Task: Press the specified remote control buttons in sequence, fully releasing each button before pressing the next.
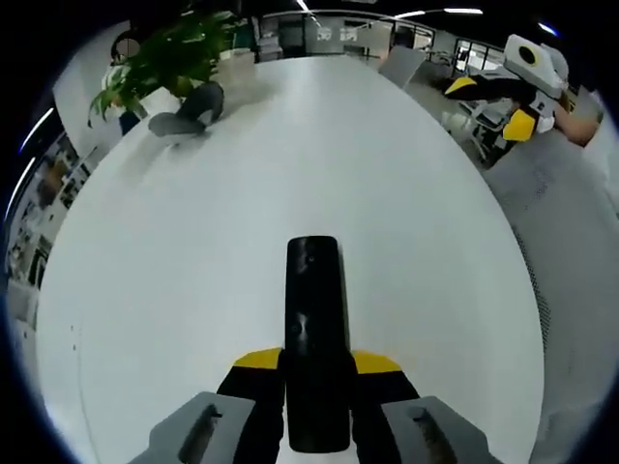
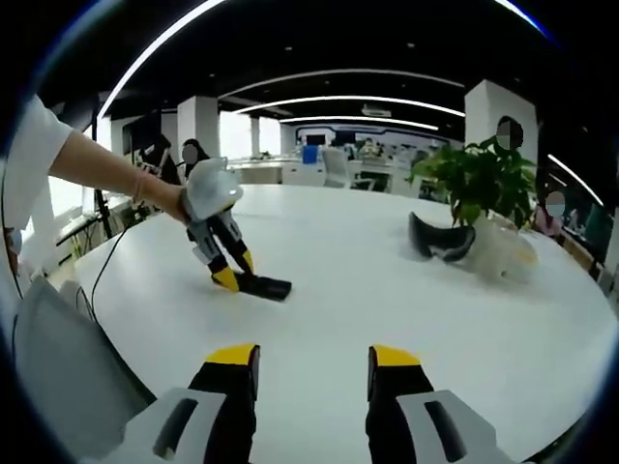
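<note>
We've got the black remote control [image 1: 314,329] clamped between the jaws of our left gripper [image 1: 314,387], lying flat on the big white table [image 1: 193,271] with its far end pointing away from us. In the right gripper view the same remote [image 2: 261,285] sticks out from that left gripper [image 2: 224,275], held by a hand [image 2: 169,201], with the remote's free end down on the tabletop.

Our right gripper [image 2: 311,372] hovers above the table with its jaws apart and nothing between them; in the left gripper view it sits off at the table's far edge [image 1: 527,87].

Containers: a whitish pot [image 2: 503,253] holds a leafy green plant [image 2: 474,179]. Next to it lies a dark curved headset-like thing [image 2: 440,242], can't tell exactly what. The right gripper view also gives us a cable [image 2: 102,280] running off the table edge.
</note>
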A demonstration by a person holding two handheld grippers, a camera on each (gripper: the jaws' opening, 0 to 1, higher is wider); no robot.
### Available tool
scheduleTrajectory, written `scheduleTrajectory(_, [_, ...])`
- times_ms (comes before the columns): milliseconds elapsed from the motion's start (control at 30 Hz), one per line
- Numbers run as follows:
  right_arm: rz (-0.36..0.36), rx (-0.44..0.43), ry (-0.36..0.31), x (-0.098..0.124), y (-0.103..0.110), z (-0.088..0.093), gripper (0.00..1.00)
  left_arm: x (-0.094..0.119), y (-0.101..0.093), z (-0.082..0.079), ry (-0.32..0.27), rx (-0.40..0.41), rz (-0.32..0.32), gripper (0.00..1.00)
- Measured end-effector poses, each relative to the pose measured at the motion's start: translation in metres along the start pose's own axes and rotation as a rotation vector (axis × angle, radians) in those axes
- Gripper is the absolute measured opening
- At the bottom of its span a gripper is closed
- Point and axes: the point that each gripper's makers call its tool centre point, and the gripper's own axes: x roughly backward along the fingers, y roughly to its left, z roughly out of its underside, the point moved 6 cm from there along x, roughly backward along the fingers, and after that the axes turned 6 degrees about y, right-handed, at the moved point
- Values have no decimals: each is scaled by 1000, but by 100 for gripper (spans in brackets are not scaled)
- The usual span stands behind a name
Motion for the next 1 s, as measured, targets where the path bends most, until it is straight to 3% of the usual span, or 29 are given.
scheduleTrajectory(1000, [-34,12,31,-1,4,3,34,2,-68,1,24,-26,5,24])
